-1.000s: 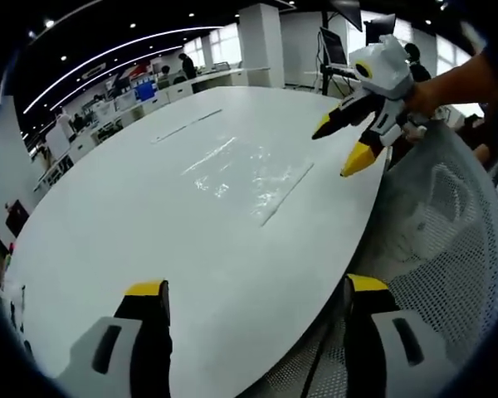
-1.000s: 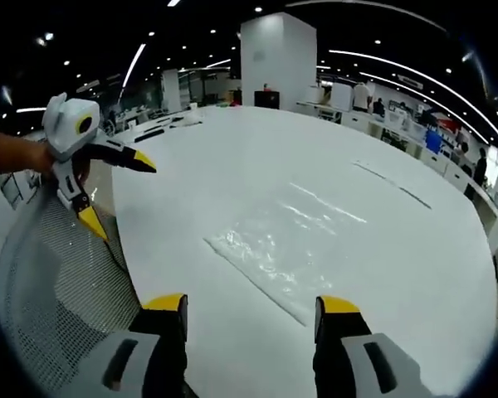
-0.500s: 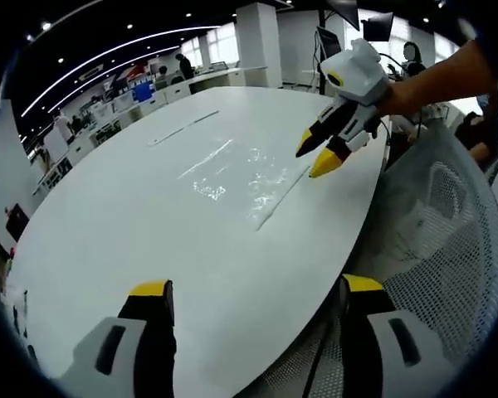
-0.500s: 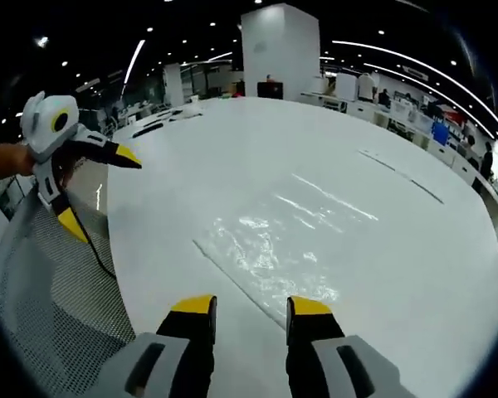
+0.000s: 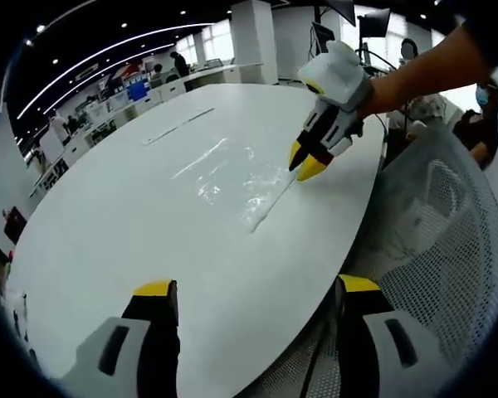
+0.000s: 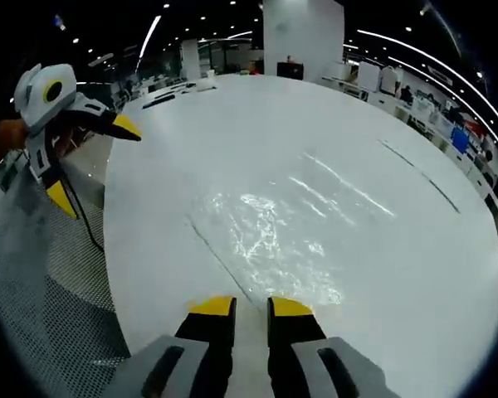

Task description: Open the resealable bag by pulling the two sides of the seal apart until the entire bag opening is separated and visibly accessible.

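Right gripper view: right gripper (image 6: 251, 306) jaws nearly closed at bag (image 6: 270, 240) seal, white table (image 6: 415, 274); left gripper (image 6: 87, 162) jaws wide, empty.

The table (image 6: 415, 274) is plain glossy white; the resealable bag (image 6: 270, 240) is clear and glinting. Both grippers (image 5: 309, 159) (image 6: 85, 157) are white-bodied with black, yellow-tipped jaws. The chair mesh (image 5: 448, 249) is grey.

No lettering, label or number can be read — the distant screens are too blurred.
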Available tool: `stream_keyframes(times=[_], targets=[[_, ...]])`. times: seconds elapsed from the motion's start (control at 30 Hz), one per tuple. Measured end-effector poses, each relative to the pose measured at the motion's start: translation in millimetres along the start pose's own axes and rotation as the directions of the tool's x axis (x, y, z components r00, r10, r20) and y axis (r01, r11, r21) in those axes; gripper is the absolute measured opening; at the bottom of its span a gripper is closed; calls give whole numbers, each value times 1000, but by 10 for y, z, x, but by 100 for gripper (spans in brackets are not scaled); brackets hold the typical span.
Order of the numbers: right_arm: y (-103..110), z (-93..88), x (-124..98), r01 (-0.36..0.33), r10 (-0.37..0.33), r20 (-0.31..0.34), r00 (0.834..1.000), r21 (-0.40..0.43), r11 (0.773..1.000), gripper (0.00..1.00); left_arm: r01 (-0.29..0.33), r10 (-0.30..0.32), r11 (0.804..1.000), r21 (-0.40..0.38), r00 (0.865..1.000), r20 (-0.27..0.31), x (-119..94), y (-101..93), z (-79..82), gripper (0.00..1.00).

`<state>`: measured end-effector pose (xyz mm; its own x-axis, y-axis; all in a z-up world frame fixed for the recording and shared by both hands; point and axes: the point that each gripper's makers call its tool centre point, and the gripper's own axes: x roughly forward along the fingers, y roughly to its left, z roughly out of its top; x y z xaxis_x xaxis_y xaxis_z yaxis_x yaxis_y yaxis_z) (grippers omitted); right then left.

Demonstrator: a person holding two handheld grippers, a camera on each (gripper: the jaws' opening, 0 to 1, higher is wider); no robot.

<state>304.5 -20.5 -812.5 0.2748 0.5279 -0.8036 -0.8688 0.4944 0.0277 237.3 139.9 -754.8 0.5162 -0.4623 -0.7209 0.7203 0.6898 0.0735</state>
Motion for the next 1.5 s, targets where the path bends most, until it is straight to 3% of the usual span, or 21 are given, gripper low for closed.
stream_keyframes(times=[0.1,0.23,0.37,0.43,0.5,0.53,0.57,0.77,1.3,1.5], targets=[[-7,-26,-3,-8,8,-22,1000,-22,1000,12,2,-2,1000,-5,1000,0,22,8,1,76],[-64,74,-11,-3,4,6,1000,-26,1000,14,4,-4,1000,-2,1000,-7,49,27,-2,75],[-80,-2,46,-28,26,-50,998,-33,999,17,8,-8,1000,-5,1000,-10,73,30,18,74],[-73,9,44,-41,36,-50,998,-92,995,16,10,-10,1000,1,1000,-8,77,30,38,74],[-74,-10,28,-34,29,-58,998,-92,995,14,11,-11,1000,5,1000,-7,85,42,51,73],[-100,-9,32,-29,21,-60,998,-136,990,11,10,-10,1000,5,1000,-7,88,50,54,73],[-47,7,55,-66,59,-46,997,-172,983,9,10,-10,1000,3,1000,-7,93,65,59,72],[-1,4,62,-99,87,-63,994,-203,974,0,15,-15,1000,-6,1000,-5,139,80,58,70],[175,-49,-43,-210,183,-121,976,-276,938,0,57,-57,998,34,998,-11,220,15,88,66],[276,27,-188,-257,232,-116,966,-298,919,0,113,-113,992,49,994,-13,280,-52,121,61]])
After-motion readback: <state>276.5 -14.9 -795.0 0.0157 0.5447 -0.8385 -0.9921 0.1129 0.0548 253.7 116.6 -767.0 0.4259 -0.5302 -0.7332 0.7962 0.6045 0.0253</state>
